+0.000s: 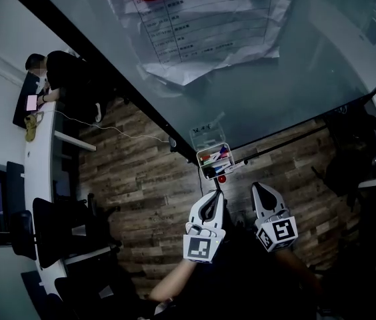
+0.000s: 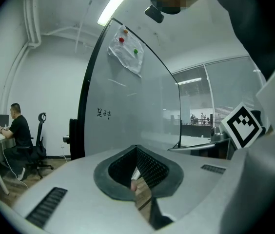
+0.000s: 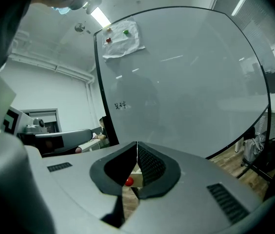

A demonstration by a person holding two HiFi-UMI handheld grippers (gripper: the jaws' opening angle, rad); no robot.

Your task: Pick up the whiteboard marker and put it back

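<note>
One whiteboard [image 1: 295, 72] carries one paper sheet [image 1: 201, 32] near its top edge, pinned by two magnets: one red magnet [image 3: 108, 40] and one green magnet [image 3: 126, 32]. At its bottom edge sits one clear tray [image 1: 202, 139] of several markers [image 1: 216, 157], too small to count. There are two grippers, the left gripper [image 1: 215, 199] and the right gripper [image 1: 260, 193], and one seated person [image 1: 65, 79].

We are logging several whiteboard markers [image 1: 215, 159] lying side by side in the small clear tray [image 1: 199, 153] hanging at the lower edge of the whiteboard [image 1: 308, 65]. Red, green and blue parts are showing; we are finding finer detail too small to resolve.
</note>
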